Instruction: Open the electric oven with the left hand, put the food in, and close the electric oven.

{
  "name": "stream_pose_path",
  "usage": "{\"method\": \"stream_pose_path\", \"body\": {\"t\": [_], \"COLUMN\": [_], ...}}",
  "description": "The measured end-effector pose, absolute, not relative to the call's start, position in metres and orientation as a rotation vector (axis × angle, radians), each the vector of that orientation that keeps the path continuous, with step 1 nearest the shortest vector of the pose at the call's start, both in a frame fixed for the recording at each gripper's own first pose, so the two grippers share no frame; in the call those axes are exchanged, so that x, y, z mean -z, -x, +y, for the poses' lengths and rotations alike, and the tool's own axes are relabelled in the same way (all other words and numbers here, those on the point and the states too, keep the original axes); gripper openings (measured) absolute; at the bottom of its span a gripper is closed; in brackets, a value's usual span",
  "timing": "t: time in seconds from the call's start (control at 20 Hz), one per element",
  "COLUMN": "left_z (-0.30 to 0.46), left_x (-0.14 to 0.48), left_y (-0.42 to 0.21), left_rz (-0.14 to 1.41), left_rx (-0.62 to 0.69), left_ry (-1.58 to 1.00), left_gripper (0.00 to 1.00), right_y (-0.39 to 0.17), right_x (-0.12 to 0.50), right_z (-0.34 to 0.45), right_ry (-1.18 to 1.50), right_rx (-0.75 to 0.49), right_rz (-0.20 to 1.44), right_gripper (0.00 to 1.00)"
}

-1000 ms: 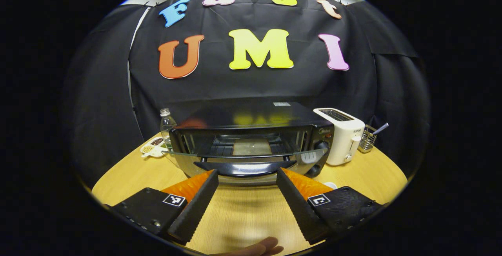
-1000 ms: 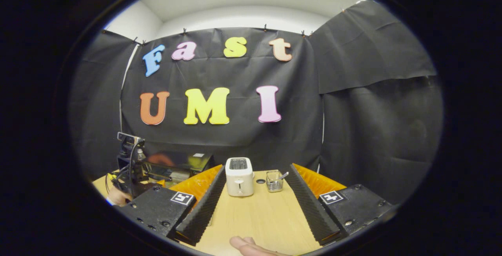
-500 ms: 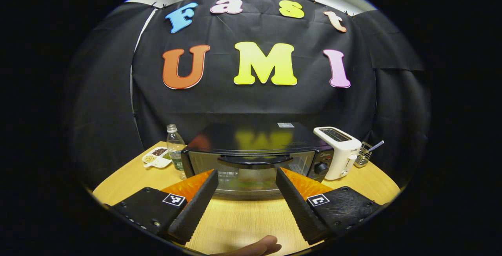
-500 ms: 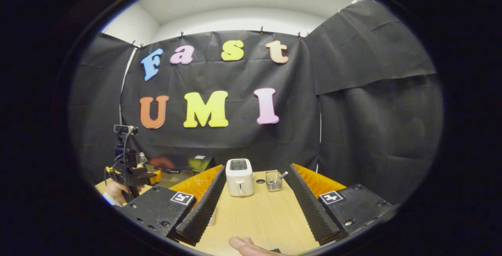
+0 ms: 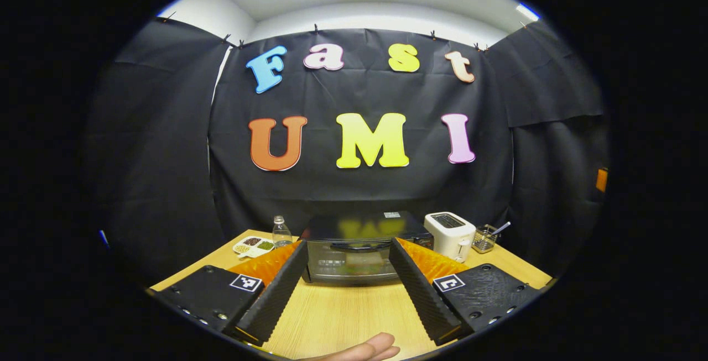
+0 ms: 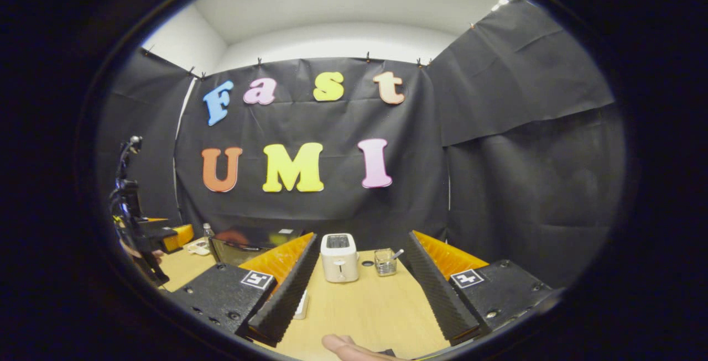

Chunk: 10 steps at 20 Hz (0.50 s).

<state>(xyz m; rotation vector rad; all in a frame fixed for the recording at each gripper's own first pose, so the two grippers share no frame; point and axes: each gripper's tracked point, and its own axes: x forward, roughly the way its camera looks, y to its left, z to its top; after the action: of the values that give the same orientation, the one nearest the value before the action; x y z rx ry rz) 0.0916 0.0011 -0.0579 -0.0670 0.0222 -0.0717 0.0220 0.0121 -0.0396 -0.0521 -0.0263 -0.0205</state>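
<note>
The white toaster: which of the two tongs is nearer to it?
Probably right. The right tongs point straight at the toaster across bare table. The left tongs face the oven, with the toaster off to that side.

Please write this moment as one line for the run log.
phase: task end | black electric oven with glass door: door closed | left gripper: open, empty | right gripper: open, empty | white plastic toaster: untouched

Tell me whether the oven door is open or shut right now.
Shut. The oven door stands upright, flush against its front, handle near the top.
</note>
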Motion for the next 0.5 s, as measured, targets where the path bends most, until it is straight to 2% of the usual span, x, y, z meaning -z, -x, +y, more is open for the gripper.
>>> {"method": "stream_pose_path", "body": {"t": [0.05, 0.1, 0.15, 0.2, 0.35, 0.4, 0.45, 0.5], "left_z": [0.005, 0.010, 0.014, 0.016, 0.012, 0.013, 0.016, 0.022], "left_x": [0.049, 0.041, 0.037, 0.032, 0.025, 0.025, 0.028, 0.028], "left_y": [-0.076, -0.061, -0.047, -0.032, 0.012, 0.025, 0.039, 0.049], "left_rz": [0.005, -0.012, -0.025, -0.042, -0.089, -0.096, -0.097, -0.105], "left_rx": [0.063, 0.047, 0.034, 0.028, 0.051, 0.056, 0.053, 0.037], "left_ry": [0.064, 0.059, 0.055, 0.052, 0.070, 0.086, 0.102, 0.112], "left_gripper": [0.96, 0.96, 0.96, 0.96, 0.96, 0.87, 0.96, 0.96], "right_y": [-0.018, -0.014, -0.008, -0.003, 0.018, 0.026, 0.034, 0.042], "right_x": [0.041, 0.041, 0.042, 0.046, 0.049, 0.049, 0.049, 0.047], "right_z": [0.012, 0.014, 0.019, 0.020, 0.027, 0.027, 0.026, 0.026], "right_ry": [0.054, 0.060, 0.066, 0.064, 0.056, 0.056, 0.057, 0.060], "right_rx": [0.027, 0.018, 0.012, 0.006, -0.018, -0.017, -0.015, -0.016], "right_rz": [-0.031, -0.041, -0.042, -0.044, -0.054, -0.057, -0.062, -0.073], "right_gripper": [0.92, 1.00, 1.00, 0.92, 0.92, 0.92, 0.92, 0.92]}}
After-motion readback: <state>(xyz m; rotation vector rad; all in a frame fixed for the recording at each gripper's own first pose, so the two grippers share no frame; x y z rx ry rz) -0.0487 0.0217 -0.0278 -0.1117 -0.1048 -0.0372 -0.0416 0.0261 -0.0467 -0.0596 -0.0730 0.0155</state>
